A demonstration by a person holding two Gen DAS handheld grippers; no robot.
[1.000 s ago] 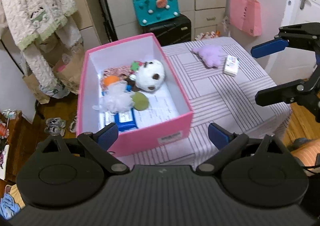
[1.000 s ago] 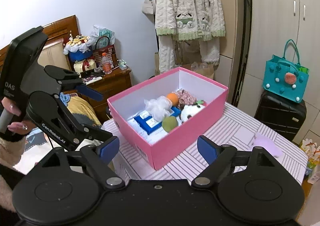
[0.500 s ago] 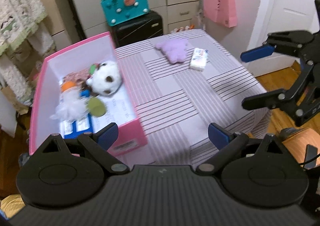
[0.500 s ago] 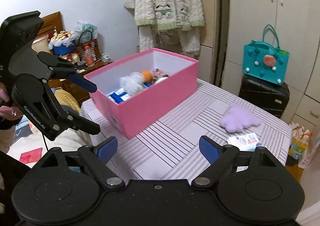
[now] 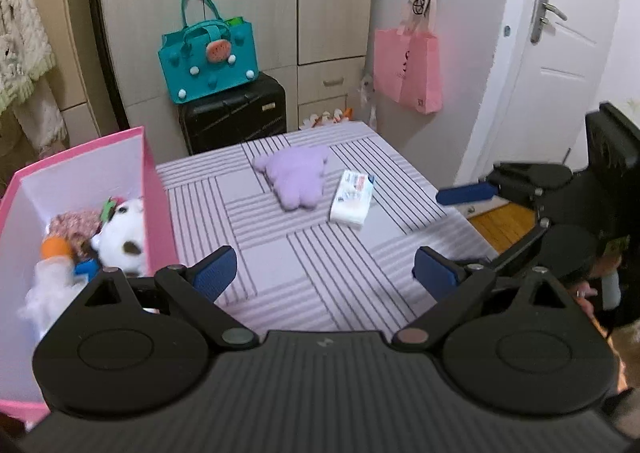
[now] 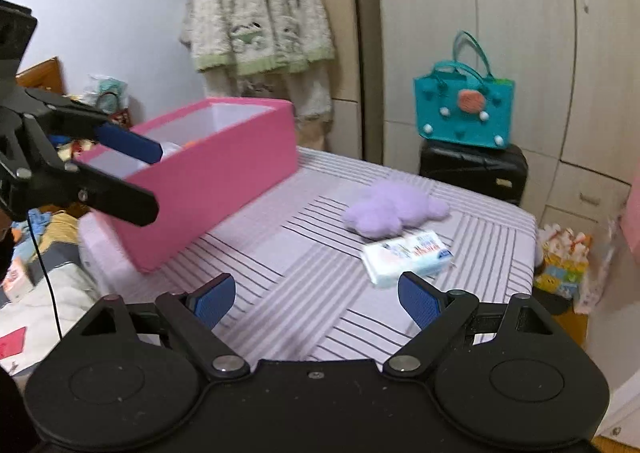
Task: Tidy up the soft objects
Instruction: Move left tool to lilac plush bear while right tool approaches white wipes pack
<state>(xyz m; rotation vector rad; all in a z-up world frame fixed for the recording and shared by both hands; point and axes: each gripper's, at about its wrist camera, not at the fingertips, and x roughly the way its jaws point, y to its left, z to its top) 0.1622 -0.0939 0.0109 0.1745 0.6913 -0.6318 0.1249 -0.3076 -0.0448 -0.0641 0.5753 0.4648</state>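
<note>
Pink box (image 5: 156, 189) now frame-left | both tongs (image 5: 324, 273) (image 6: 316, 299) gaping, lower over table (image 5: 320, 261)

A lilac plush toy (image 5: 298, 181) lies flat on the striped worktop (image 5: 320, 273), ahead of the left fingers (image 5: 214, 273) and roughly midway between them. Just to its right a white wipes pack (image 5: 352, 199) with coloured print lies flat, close beside it; whether they touch is unclear. A pink box (image 5: 158, 213), open at the top, stands beyond the left-hand finger, holding a white plush (image 5: 122, 237), a white mesh puff (image 5: 48, 285) and an orange piece (image 5: 56, 247).
</note>
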